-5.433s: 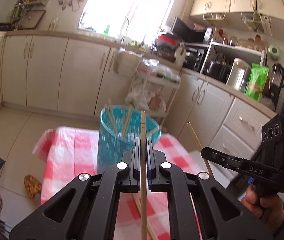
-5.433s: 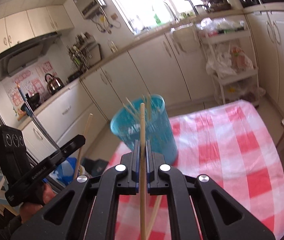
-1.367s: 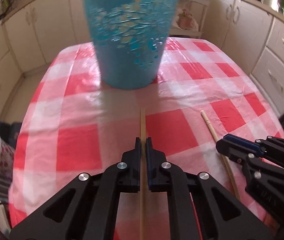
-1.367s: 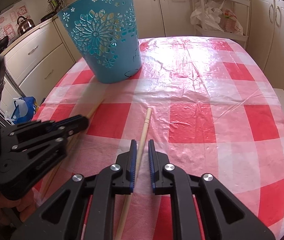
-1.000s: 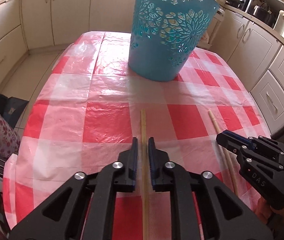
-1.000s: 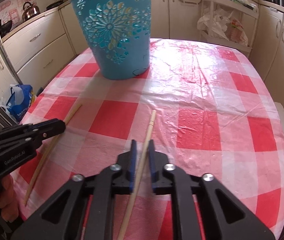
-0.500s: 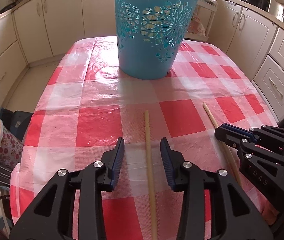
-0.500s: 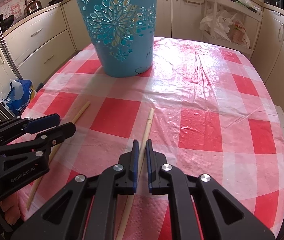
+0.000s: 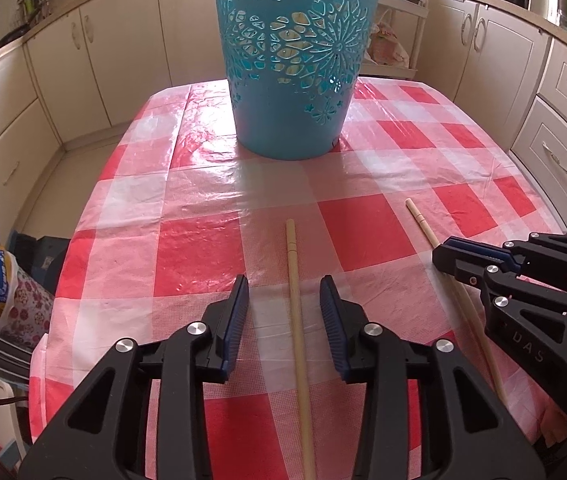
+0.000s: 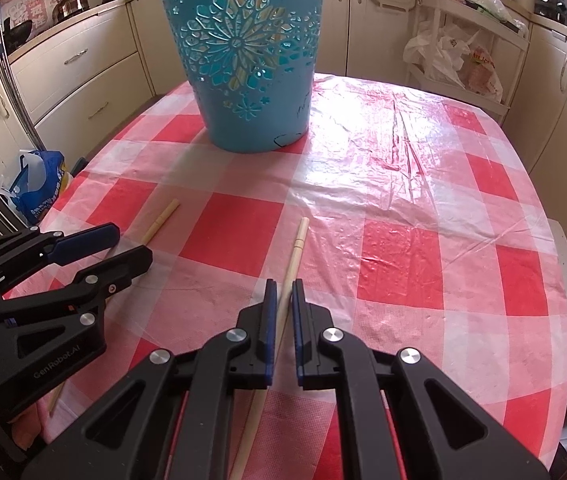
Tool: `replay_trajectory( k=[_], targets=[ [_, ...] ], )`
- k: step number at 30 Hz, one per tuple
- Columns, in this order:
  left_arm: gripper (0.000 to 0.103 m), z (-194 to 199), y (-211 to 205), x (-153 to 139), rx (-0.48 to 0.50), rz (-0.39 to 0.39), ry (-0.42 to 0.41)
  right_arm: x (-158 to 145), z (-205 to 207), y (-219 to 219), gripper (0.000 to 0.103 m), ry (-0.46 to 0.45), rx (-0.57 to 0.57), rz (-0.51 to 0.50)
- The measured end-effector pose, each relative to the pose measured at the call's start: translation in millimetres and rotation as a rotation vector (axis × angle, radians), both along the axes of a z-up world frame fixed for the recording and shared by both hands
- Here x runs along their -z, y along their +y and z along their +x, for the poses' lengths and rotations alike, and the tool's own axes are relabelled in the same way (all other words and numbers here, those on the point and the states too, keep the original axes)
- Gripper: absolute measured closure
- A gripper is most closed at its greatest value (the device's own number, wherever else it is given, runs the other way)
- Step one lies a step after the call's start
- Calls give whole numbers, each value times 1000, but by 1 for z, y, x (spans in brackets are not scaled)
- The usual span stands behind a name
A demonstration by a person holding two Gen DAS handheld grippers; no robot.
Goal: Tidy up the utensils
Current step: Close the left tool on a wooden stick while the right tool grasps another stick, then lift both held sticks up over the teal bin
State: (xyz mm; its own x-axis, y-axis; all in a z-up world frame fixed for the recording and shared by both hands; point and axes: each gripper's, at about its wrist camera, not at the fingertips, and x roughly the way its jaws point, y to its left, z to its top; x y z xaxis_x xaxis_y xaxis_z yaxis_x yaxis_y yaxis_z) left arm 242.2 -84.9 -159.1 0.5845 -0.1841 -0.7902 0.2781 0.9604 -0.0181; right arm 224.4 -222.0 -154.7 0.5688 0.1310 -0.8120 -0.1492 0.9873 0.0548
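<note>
Chopsticks, two, wooden, both flat on a red-and-white checked tablecloth (image 9: 199, 248) covering the table, near edge. Left chopstick (image 9: 297, 320) lies lengthwise between the fingers of the left gripper (image 9: 284, 316); jaws spread wide w/ clear gaps either side, closing at this moment, pads not touching the stick. Seen from the right wrist cam the same gripper (image 10: 123, 248) sits at the left, its stick (image 10: 161, 218) poking out beyond the fingertips toward the far side. Right chopstick (image 10: 291, 264) runs between the fingers of the right gripper (image 10: 281, 292); jaws drawn nearly together, blue pads close on both sides of the stick, which is pinched there and slants slightly left toward the near edge. From the left wrist cam that gripper (image 9: 479, 258) appears at the right, low over the cloth, w/ its stick (image 9: 423, 226) pointing to the far side. Basket (image 9: 291, 60), teal plastic, cut-out flower pattern, upright at the far middle of the table, well apart from both sticks; pale shapes show through the cut-outs, contents not identifiable. Kitchen cabinets (image 9: 123, 48), cream, surround the table. Blue-and-white bag (image 10: 37, 184) on the floor at the left. Kettle (image 10: 68, 0) on the far left counter.
</note>
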Motion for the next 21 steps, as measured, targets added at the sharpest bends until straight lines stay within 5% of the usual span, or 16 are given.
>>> replay_trajectory(
  k=[3,12,16,21],
  targets=[
    [98,2,3,0,6,-20,6,-1,0,-2,97,7,7,35],
    [90,5,-5,-1,41,22,36,0,1,13,97,17,-54,-57],
    [98,6,6,-8,52,-84,58,-4,0,-6,97,43,13,104],
    [98,-2,29,-44,50,-251,-71,-26,-6,-32,97,6,81,351]
  ],
)
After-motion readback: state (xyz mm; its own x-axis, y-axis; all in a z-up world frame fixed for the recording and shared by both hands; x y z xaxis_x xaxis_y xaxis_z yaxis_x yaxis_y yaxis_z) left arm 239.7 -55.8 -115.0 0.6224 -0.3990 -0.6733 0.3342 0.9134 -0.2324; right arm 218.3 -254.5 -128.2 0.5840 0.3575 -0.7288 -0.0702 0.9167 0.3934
